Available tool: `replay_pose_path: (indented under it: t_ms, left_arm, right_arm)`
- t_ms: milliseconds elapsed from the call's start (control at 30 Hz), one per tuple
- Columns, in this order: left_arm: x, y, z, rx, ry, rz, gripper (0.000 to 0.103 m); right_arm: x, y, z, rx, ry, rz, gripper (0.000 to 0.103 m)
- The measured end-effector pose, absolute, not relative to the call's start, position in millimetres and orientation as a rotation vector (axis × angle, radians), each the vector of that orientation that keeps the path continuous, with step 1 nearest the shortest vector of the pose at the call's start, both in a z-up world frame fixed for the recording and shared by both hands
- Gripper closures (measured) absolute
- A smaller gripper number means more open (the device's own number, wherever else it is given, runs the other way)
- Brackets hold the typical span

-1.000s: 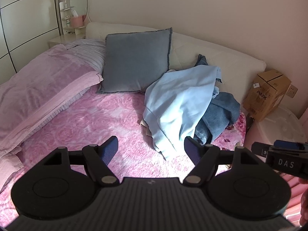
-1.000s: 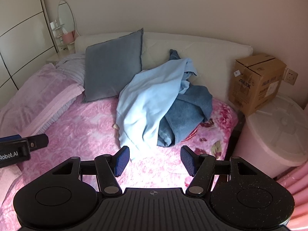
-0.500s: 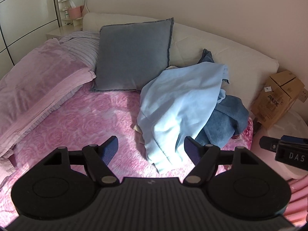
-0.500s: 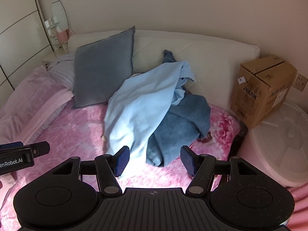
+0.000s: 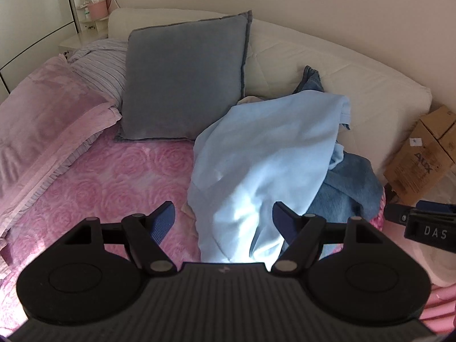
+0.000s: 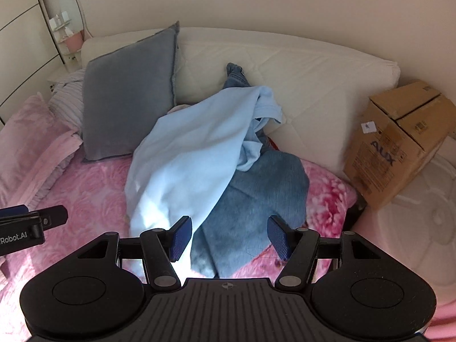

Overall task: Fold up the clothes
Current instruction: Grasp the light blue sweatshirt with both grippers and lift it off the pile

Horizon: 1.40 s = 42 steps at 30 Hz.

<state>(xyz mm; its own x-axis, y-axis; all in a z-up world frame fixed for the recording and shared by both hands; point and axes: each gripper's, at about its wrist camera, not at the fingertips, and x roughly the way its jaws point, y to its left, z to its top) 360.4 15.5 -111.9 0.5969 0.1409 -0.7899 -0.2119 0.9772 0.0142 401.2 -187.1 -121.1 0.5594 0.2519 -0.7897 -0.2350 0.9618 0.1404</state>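
Note:
A crumpled light blue garment point(image 5: 265, 159) point(image 6: 188, 154) lies on the pink floral bedspread point(image 5: 125, 176), draped over a darker blue fleece garment point(image 5: 350, 182) point(image 6: 265, 188) and denim point(image 6: 235, 77) that reaches up the headboard. My left gripper point(image 5: 223, 222) is open, its fingers straddling the light blue garment's near end without touching it. My right gripper point(image 6: 229, 238) is open too, hovering over the near edge of the dark blue garment. Each gripper shows at the edge of the other's view.
A grey cushion point(image 5: 185, 77) leans on the cream headboard point(image 6: 299, 85). A folded pink blanket point(image 5: 42, 122) and striped pillow point(image 5: 99, 65) fill the left. A cardboard box point(image 6: 399, 139) sits on a pale round container point(image 6: 421, 222) to the right of the bed.
Both grippers have moved forward toward the clothes pile, which now looks larger and sits between the fingers. Both stay open; the clothes have not moved.

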Motion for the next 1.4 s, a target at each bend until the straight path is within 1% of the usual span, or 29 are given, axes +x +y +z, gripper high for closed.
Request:
replay_pose_path:
  t_ms: [300, 767, 967, 1033, 1100, 1133, 1167, 1200, 1233, 1300, 1400]
  left_arm:
    - [414.8, 31.0, -152.8, -0.123, 0.948, 0.208, 0.032]
    - [479.5, 44.2, -247.1, -0.184, 0.990, 0.068, 0.032]
    - [498.0, 52.5, -288.0, -0.243, 1.026, 0.031, 0.032]
    - [502.8, 56.0, -297.4, -0.267, 1.034, 0.028, 0.037]
    - [507.1, 59.9, -303.8, -0.299, 1.044, 0.008, 0.057]
    - [507.9, 61.7, -305.1, -0.311, 1.045, 0.001, 0.064]
    - [505.4, 63.3, -302.0, -0.312, 1.037, 0.001, 0.074]
    - [503.0, 64.9, -298.8, -0.313, 1.029, 0.001, 0.084]
    - [500.5, 66.5, -295.7, -0.314, 1.022, 0.001, 0.089]
    - [495.6, 69.7, -289.4, -0.317, 1.006, 0.002, 0.101]
    - [488.2, 74.4, -280.0, -0.320, 0.982, 0.003, 0.102]
  right_arm:
    - [465.5, -184.6, -154.3, 0.032, 0.960, 0.308, 0.041]
    - [548.3, -190.6, -220.9, 0.197, 0.986, 0.299, 0.041]
    - [567.3, -183.5, -244.9, 0.273, 0.979, 0.313, 0.041]
    - [570.9, -180.5, -251.8, 0.290, 0.977, 0.324, 0.041]
    - [574.6, -177.5, -258.6, 0.308, 0.976, 0.334, 0.041]
    - [576.4, -175.9, -262.0, 0.317, 0.975, 0.340, 0.041]
    - [578.2, -174.4, -265.4, 0.326, 0.974, 0.345, 0.046]
    - [578.2, -172.2, -265.8, 0.318, 0.974, 0.367, 0.063]
    - [578.1, -170.0, -266.0, 0.310, 0.975, 0.388, 0.095]
    - [573.9, -162.7, -256.3, 0.256, 0.954, 0.405, 0.099]
    - [560.7, -152.8, -229.6, 0.212, 0.889, 0.462, 0.101]
